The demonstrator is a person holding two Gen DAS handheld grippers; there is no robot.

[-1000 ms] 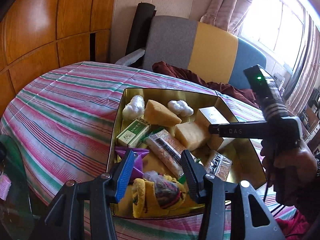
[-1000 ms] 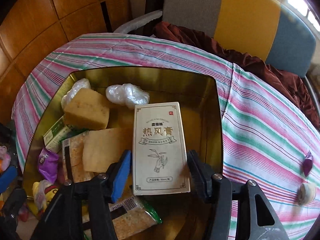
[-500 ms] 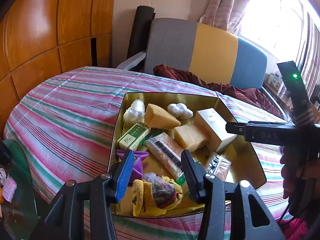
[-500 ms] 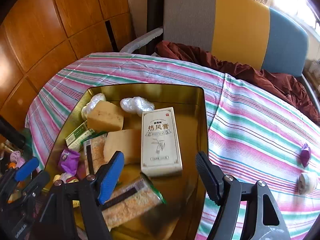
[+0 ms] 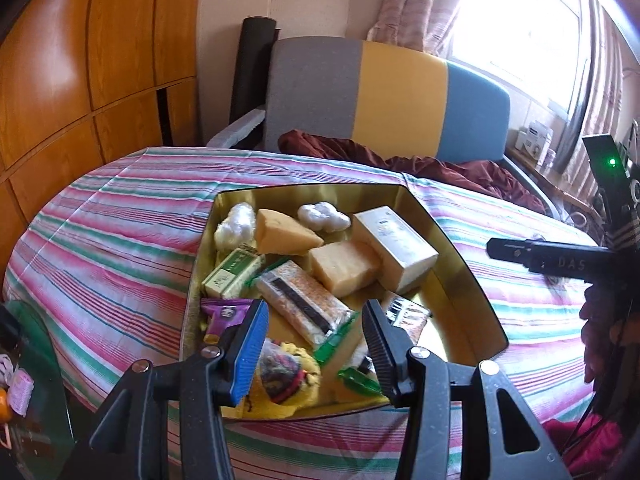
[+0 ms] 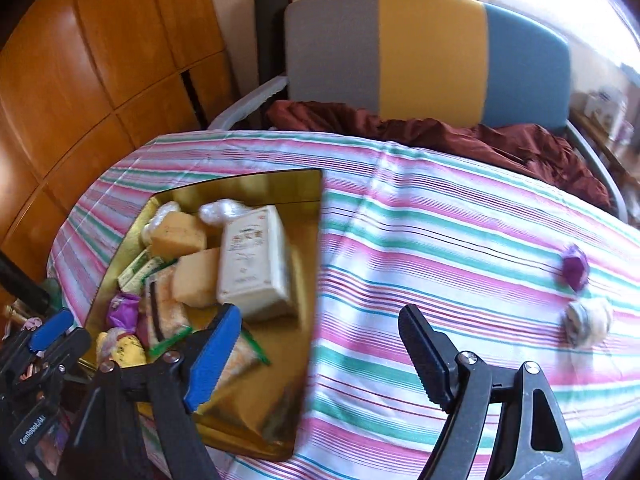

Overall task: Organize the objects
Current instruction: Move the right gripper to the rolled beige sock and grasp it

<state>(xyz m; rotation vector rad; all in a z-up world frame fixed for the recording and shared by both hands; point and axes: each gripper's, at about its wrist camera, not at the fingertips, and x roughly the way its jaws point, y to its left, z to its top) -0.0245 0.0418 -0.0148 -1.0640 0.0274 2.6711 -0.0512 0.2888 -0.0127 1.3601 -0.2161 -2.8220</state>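
Now: both tongs wide, box in tray

Both the left gripper (image 5: 314, 344) and right gripper (image 6: 320, 354) are spread apart and hold nothing. The cream box (image 6: 256, 262) lies in the gold tray (image 6: 308, 280) against two sponges. Well apart on the striped cloth (image 6: 440, 240) lie a purple candy (image 6: 575, 267) and a pale wrapped ball (image 6: 586, 320).

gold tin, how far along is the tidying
Mostly done: the gold tin already holds the cream box, sponges, snack packets and wrapped sweets. Nothing is in hand; the left gripper and right gripper are both open. Left: the purple sweet and pale wrapped sweet on the tablecloth.
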